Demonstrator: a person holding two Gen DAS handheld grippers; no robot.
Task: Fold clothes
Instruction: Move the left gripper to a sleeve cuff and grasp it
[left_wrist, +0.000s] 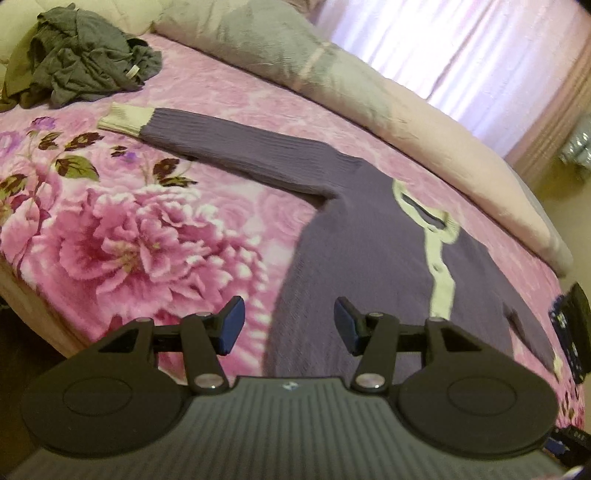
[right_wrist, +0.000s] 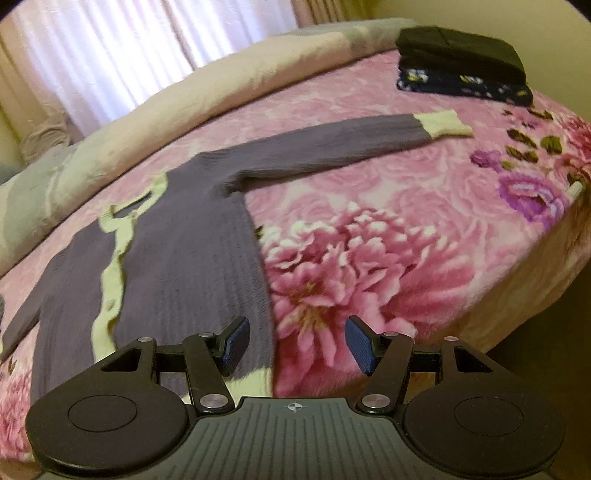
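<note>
A purple cardigan (left_wrist: 369, 258) with cream trim lies flat, face up, on the pink floral bedspread (left_wrist: 129, 240). One sleeve (left_wrist: 240, 147) stretches out to the left with a cream cuff. In the right wrist view the cardigan (right_wrist: 177, 251) has its other sleeve (right_wrist: 332, 144) stretched to the right. My left gripper (left_wrist: 289, 323) is open and empty, above the cardigan's lower left side edge. My right gripper (right_wrist: 297, 343) is open and empty, above the cardigan's lower right edge near the hem.
A crumpled grey garment pile (left_wrist: 81, 55) lies at the bed's far left. A stack of folded dark clothes (right_wrist: 461, 66) sits at the far right. A rolled pale duvet (left_wrist: 332, 81) runs along the far side. Curtains (right_wrist: 147, 48) hang behind.
</note>
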